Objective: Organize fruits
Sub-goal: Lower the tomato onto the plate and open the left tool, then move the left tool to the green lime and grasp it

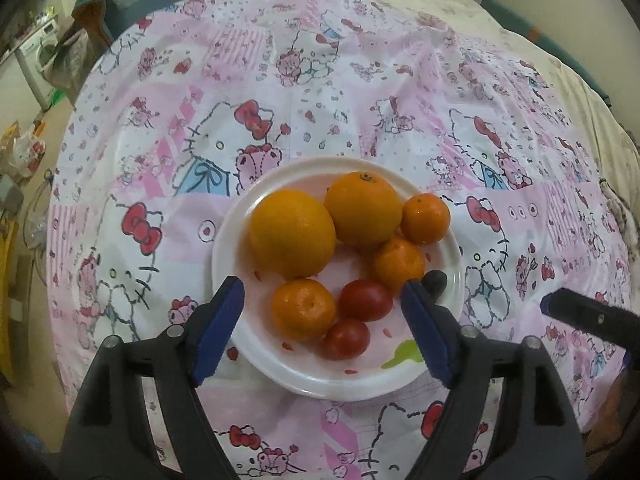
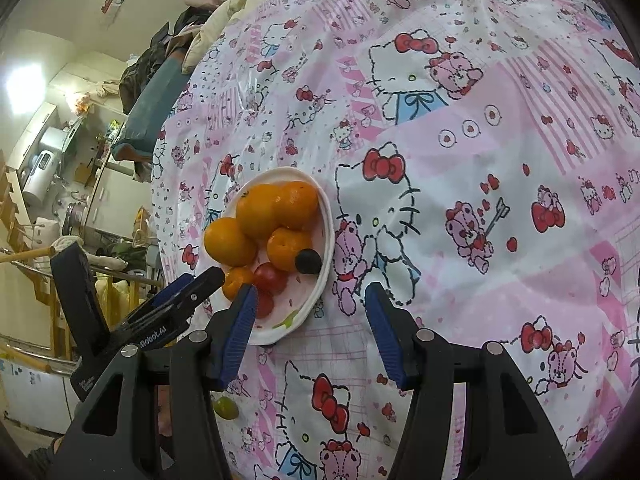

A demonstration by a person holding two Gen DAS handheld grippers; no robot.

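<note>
While the left hand-held gripper [image 1: 322, 312] hangs with its jaws spread wide above the near side of the white plate [image 1: 452, 248], nothing is between its blue pads; the fruit simply lies below them. The plate sits on a cartoon-cat printed cloth [image 1: 320, 80], and every place here is given from that plate.

On its far side lie two large oranges [image 1: 292, 232], touching each other. Three small mandarins [image 1: 304, 308] lie around them, one at the near side, two toward the right rim. Two red cherry tomatoes [image 1: 365, 300] sit at the near middle, and a dark blueberry [image 2: 308, 261] rests by the right rim. A small green fruit [image 2: 226, 407], perhaps a grape, lies off the plate on the cloth, toward the camera in the right wrist view.

The right hand-held gripper [image 2: 310, 328] is half open and empty, just beside the plate over the cloth.

By my judgement the oranges are firm and heavy and want a grip across their middle; the tomatoes and blueberry are soft, smooth and easily crushed, so only light pressure suits them.

The blueberry is half hidden behind a jaw in the left view, and whether a desk or a bed lies beneath the cloth cannot be told.
</note>
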